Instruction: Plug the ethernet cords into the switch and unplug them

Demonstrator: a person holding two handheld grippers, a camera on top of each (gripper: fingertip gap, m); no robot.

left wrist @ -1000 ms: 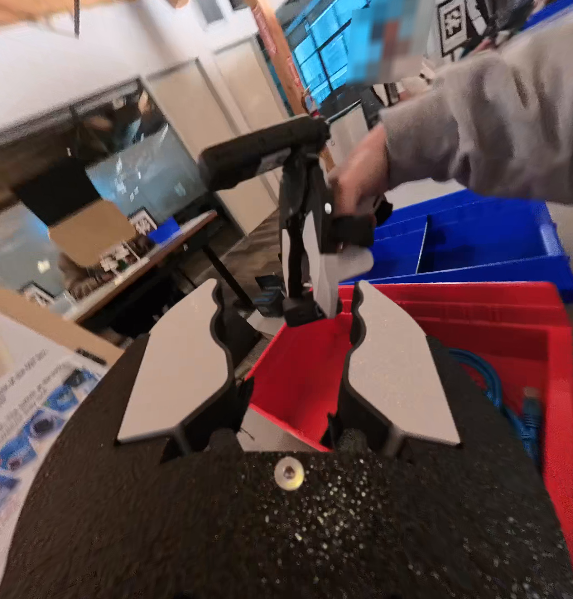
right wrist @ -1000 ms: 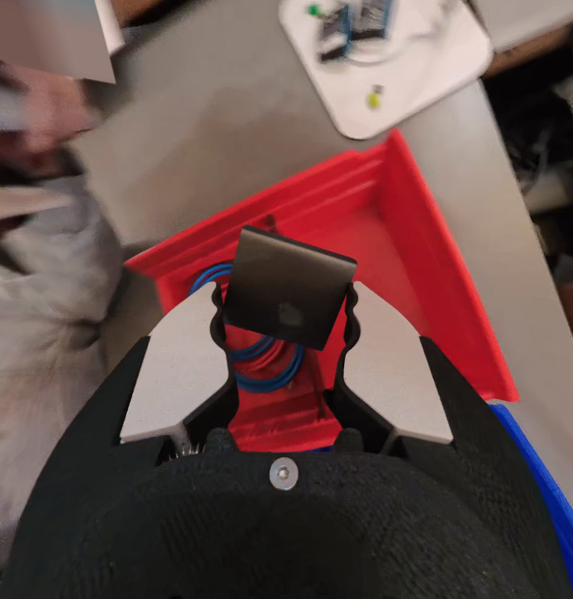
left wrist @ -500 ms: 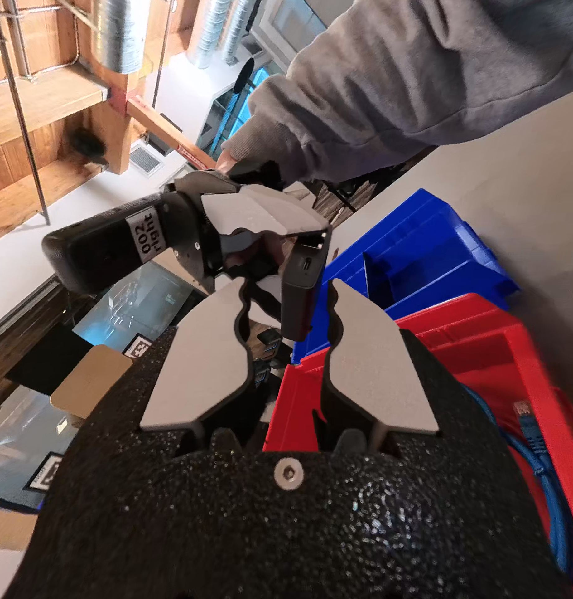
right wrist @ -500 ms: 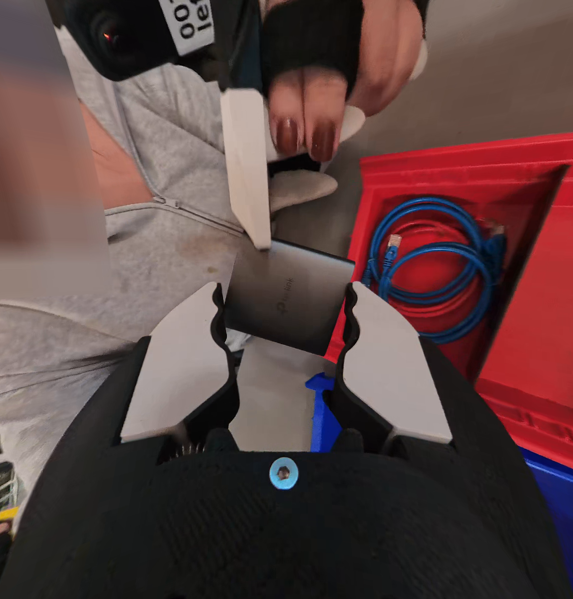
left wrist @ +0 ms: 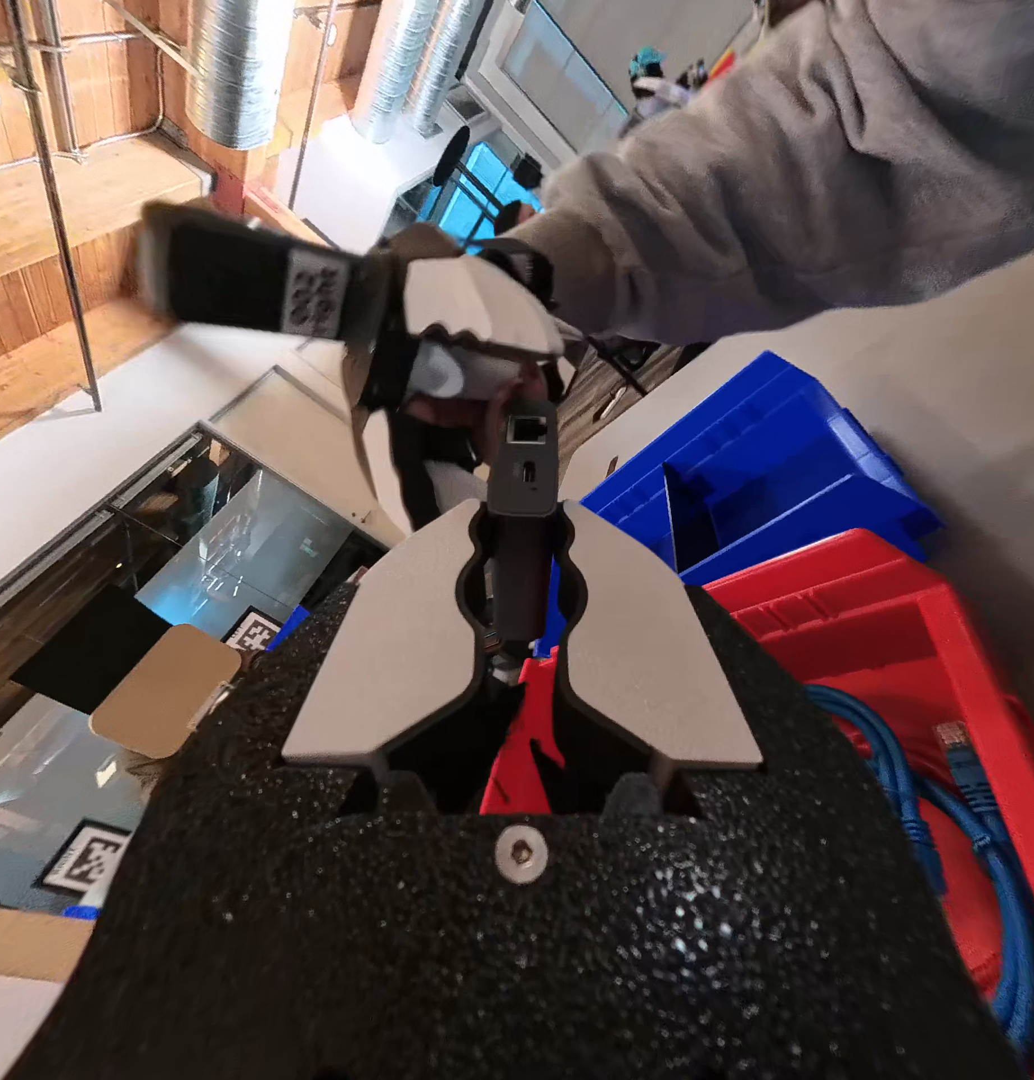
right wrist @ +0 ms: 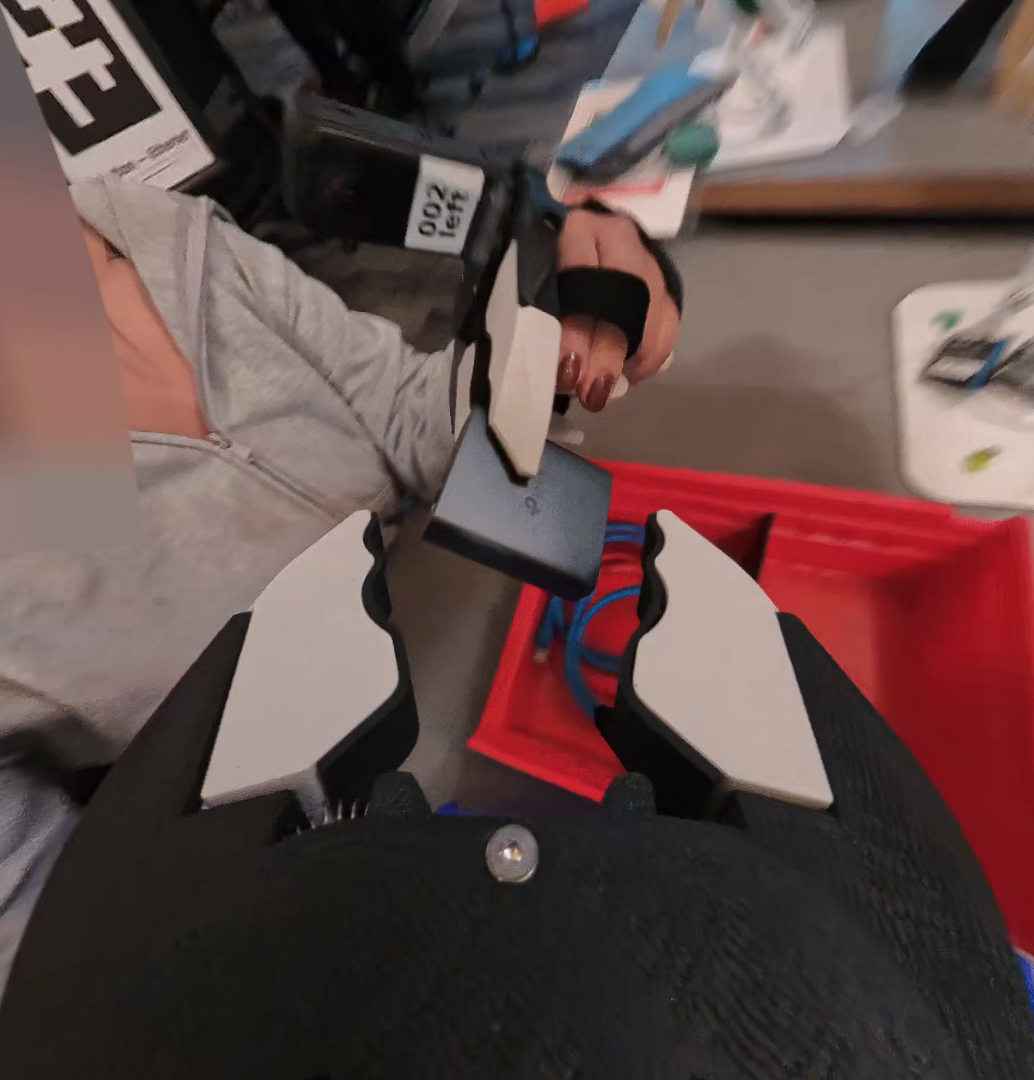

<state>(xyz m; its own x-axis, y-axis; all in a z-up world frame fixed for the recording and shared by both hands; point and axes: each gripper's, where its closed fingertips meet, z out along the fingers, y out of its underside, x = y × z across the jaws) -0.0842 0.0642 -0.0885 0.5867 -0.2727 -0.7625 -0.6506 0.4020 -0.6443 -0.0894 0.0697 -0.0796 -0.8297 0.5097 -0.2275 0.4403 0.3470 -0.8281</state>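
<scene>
a white sticker with printed characters [right wrist: 443, 204] sits on the black body of the left gripper [right wrist: 520, 461]. a small pale logo mark [right wrist: 529, 502] shows on the dark switch [right wrist: 520, 526]. black-and-white square marker cards [left wrist: 82, 862] lean in the background; a similar sheet [right wrist: 102, 87] shows top left.

The switch [left wrist: 523, 467], a flat dark grey box with rounded corners, is seen edge-on at frame centre, held off the table; one network port and one smaller port are shown on its narrow end. The blue ethernet cords [left wrist: 965, 818] lie coiled in the red bin [left wrist: 853, 613], lower right, unplugged.
</scene>
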